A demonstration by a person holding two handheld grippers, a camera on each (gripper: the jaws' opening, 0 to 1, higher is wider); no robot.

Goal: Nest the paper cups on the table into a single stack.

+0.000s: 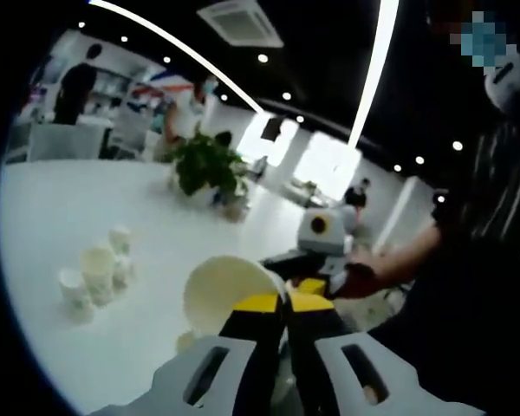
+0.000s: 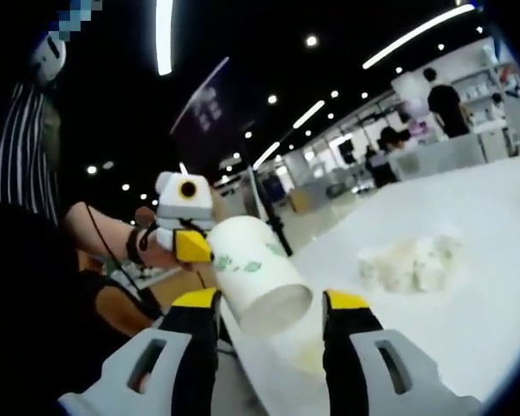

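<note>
Clenched on one paper cup (image 2: 258, 276), my left gripper (image 1: 284, 303) offers it between my right gripper's (image 2: 269, 305) parted jaws, probably for nesting; remaining cups (image 1: 95, 276) wait.

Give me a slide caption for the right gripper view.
Left gripper holds a paper cup between the open right gripper jaws.

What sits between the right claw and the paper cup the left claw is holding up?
Nothing visible. The white paper cup with green print hangs tilted in the left claw, bottom end toward the open right claw, above the white table.
</note>
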